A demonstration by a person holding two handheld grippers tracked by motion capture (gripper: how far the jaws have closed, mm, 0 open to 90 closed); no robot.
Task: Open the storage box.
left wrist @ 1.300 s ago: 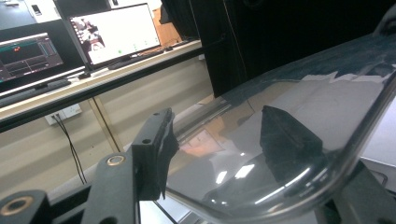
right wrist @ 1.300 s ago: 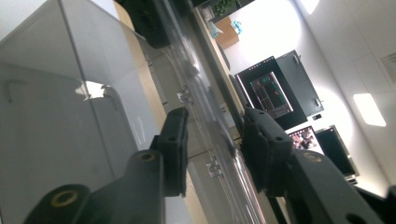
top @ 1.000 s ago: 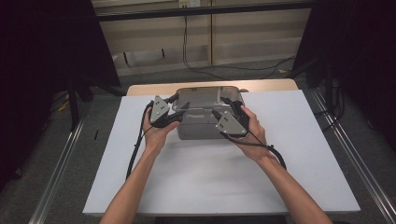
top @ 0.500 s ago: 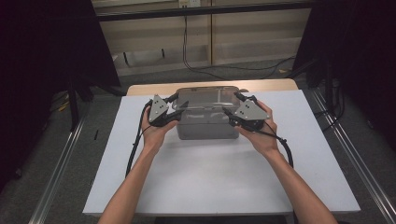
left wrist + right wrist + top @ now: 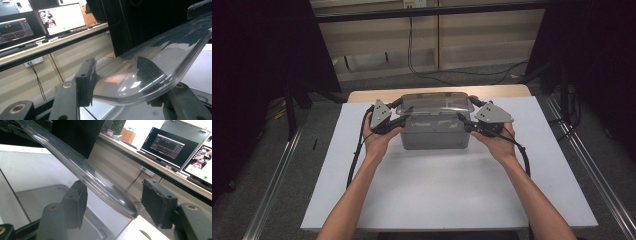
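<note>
A clear plastic lid (image 5: 435,103) sits tilted above a grey box (image 5: 435,134), raised off the box's rim, at the far middle of the white desk (image 5: 452,190). The box is see-through grey; whether anything lies inside it cannot be told from the high view.

The left gripper (image 5: 384,120) is at the lid's left end. In the left gripper view the lid's (image 5: 150,72) curved edge runs between the two fingers (image 5: 85,82), and both pads press on it, so the fingers grasp the lid; they have just been closing a little.

The right gripper (image 5: 474,122) is at the lid's right end. In the right gripper view the lid's (image 5: 100,185) corner lies between the fingers (image 5: 76,205), close to the left pad and clearly apart from the right one, so the fingers are released around it without pinching. They have just been opening.

A hand holds each gripper, with both forearms reaching in from the near edge of the desk. Behind the desk, the gripper views show monitors (image 5: 172,147) on a long bench.
</note>
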